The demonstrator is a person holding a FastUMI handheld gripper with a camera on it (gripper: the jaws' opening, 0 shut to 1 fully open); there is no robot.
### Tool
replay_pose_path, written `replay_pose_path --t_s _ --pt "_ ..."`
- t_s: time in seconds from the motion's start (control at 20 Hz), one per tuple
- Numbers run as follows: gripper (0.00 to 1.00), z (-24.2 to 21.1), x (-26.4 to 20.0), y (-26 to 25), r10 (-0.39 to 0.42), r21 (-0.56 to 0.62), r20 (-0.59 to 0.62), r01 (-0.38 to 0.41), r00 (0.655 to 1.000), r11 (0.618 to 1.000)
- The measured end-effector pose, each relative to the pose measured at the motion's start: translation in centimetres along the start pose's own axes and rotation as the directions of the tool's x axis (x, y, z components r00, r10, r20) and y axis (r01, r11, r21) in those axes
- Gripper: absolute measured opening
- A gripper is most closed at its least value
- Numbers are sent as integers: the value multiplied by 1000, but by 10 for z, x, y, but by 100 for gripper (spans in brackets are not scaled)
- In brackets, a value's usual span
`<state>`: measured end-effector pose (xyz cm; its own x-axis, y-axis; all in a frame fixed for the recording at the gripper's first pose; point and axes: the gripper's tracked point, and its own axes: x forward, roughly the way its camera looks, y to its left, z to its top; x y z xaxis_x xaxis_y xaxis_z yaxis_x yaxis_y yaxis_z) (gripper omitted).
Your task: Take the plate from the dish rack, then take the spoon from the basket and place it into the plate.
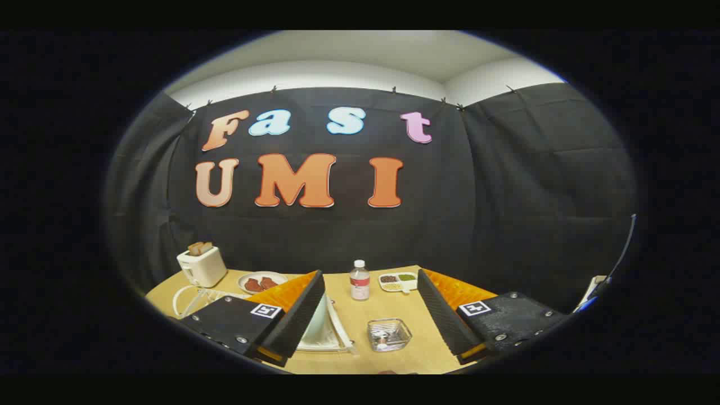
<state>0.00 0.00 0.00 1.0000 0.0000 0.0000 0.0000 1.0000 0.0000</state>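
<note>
My gripper is open wide above the wooden table, and its fingers hold nothing. A white plate stands on edge just inside the left finger, which hides part of it. The plate seems to sit in a white wire dish rack that reaches out to the left behind that finger. Between the fingers, closer to the right one, lies a small clear square basket. Something small and metallic sits in it, likely the spoon, though I cannot make out its shape.
Beyond the fingertips stands a small water bottle. A divided tray of beans sits to its right. Further left are a plate of brown food and a white toaster with bread in it. The black cloth wall closes off the back.
</note>
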Motion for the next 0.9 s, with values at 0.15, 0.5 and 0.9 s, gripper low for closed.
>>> replay_pose_path --t_s 0.15,0.5,0.9 --pt "99 2 1 5 2 -1 -8 -2 1000 1000" --pt "99 6 -3 19 42 -59 -24 -43 999 997" --pt "99 4 -1 15 50 -43 -33 -51 998 998"
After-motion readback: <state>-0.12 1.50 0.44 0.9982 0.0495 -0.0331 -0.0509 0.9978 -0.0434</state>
